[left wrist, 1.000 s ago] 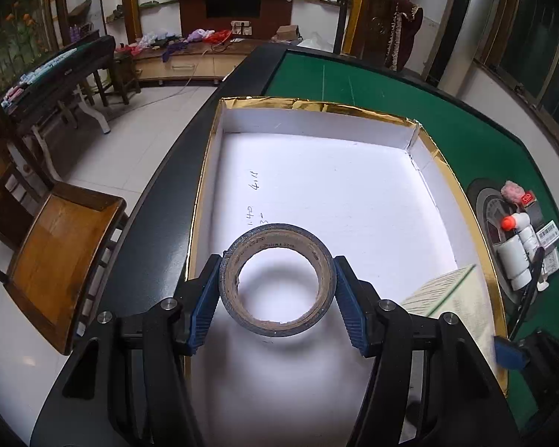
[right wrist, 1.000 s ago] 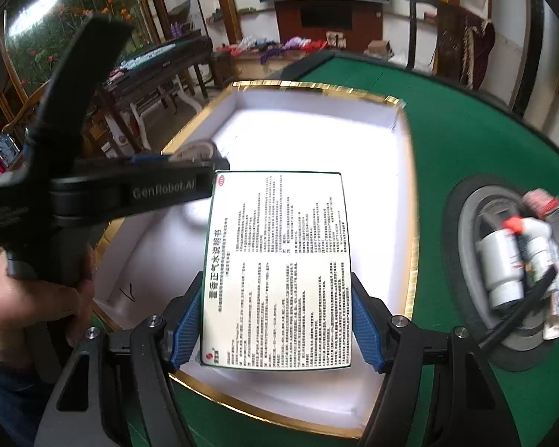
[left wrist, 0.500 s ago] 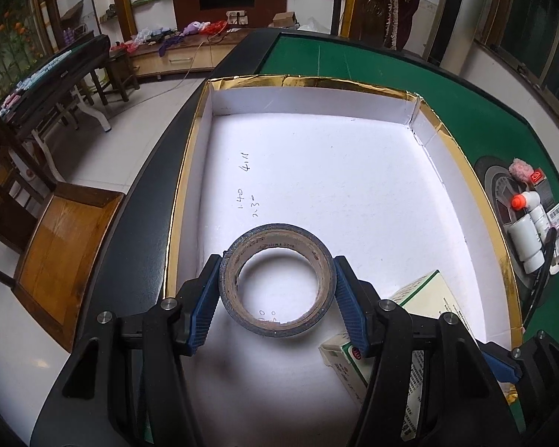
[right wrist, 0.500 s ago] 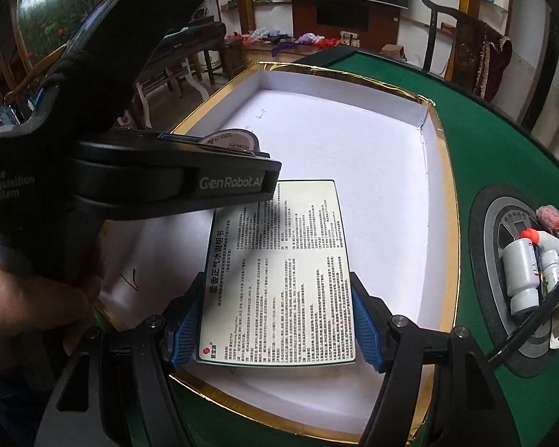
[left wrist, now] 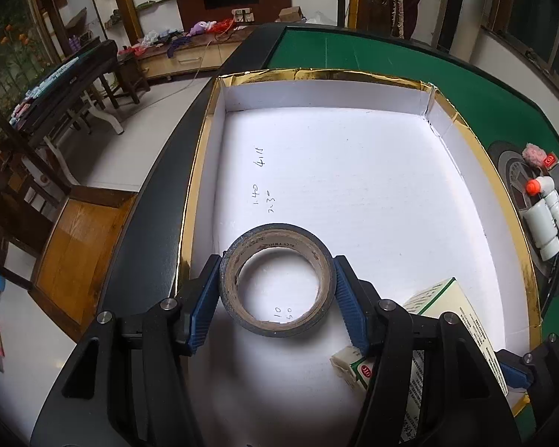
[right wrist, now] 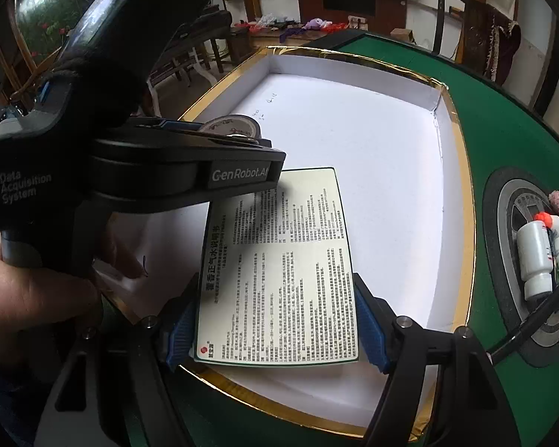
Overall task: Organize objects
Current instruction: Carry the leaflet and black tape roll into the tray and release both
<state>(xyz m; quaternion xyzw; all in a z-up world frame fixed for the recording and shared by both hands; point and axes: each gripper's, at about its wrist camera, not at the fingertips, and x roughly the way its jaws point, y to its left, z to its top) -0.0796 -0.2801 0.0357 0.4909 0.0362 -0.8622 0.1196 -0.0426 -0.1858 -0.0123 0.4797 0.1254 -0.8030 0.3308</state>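
Observation:
My left gripper (left wrist: pixel 275 290) is shut on a dark roll of tape (left wrist: pixel 275 279), held flat low over the near left part of a white box with gold rim (left wrist: pixel 354 74). My right gripper (right wrist: pixel 275 320) is shut on a flat medicine box with printed text (right wrist: pixel 279 260), held over the box's near edge. The medicine box also shows in the left wrist view (left wrist: pixel 439 298) at lower right. The left gripper body (right wrist: pixel 149 164) and the tape roll (right wrist: pixel 231 124) show in the right wrist view, to the left of the medicine box.
The white box (right wrist: pixel 372 130) lies on a green table (right wrist: pixel 503 119). A round black tray (right wrist: pixel 503 216) to the right holds white bottles (right wrist: pixel 534 257) and small items. A wooden chair (left wrist: pixel 82 238) stands off the table's left edge.
Both grippers have moved down and toward the box's near end with their loads. The medicine box has come lower into the box beside the tape roll.

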